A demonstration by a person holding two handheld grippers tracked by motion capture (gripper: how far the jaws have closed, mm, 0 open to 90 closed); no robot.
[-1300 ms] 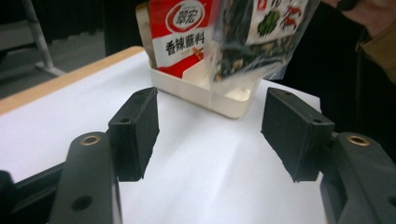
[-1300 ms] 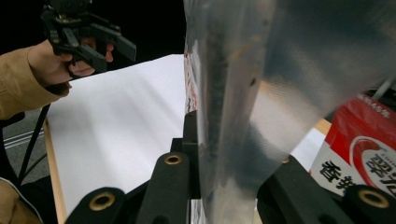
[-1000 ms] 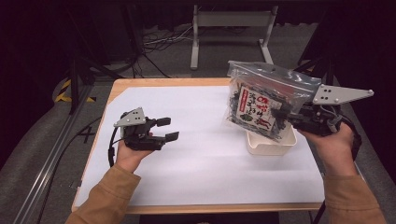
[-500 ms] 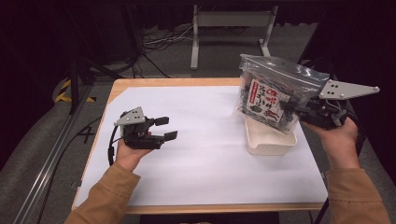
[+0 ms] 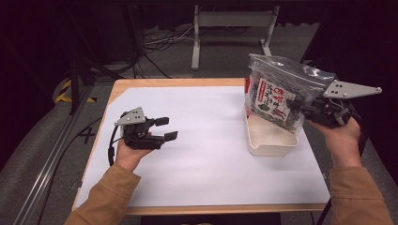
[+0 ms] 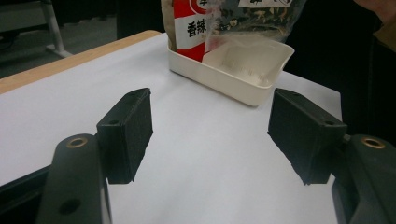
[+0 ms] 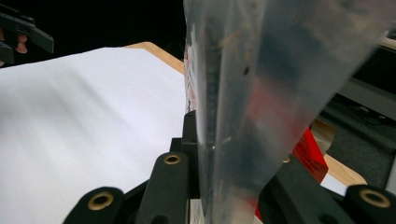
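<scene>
High view, right gripper (image 5: 307,108): jaws clamped on a clear zip bag (image 5: 286,91), held up off the table at a tilt, over the far end of the white tray (image 5: 272,140).
Right gripper view, grip: clear zip bag (image 7: 261,93) pinched edge-on between the two black jaws; bag film rises straight up from them.
Bag contents: printed packets inside, red-and-white label with dark dried-looking bits; print too small to read in the high view.
Bag label, left gripper view: red packet (image 6: 194,25) with white Chinese characters "香辣"; further print above is cut off by the frame edge.
Bag vs tray: lower edge of the bag hangs just over the tray's far end; touching or not, cannot tell.
Tray: white, shallow, rectangular, just below and ahead of the right gripper; the near part of its floor shows bare.
Tray, left gripper view: white tray (image 6: 233,74) straight ahead of the left jaws, well apart from them, red packet standing at its far-left corner.
Left gripper (image 5: 163,129): jaws spread wide, nothing between them, held low over the white sheet and pointing toward the tray.
Table (image 5: 187,83): wooden top with a white sheet (image 5: 206,164) over most of it, under both grippers.
Beyond table: grey metal stand (image 5: 230,21) and cables on the floor.
</scene>
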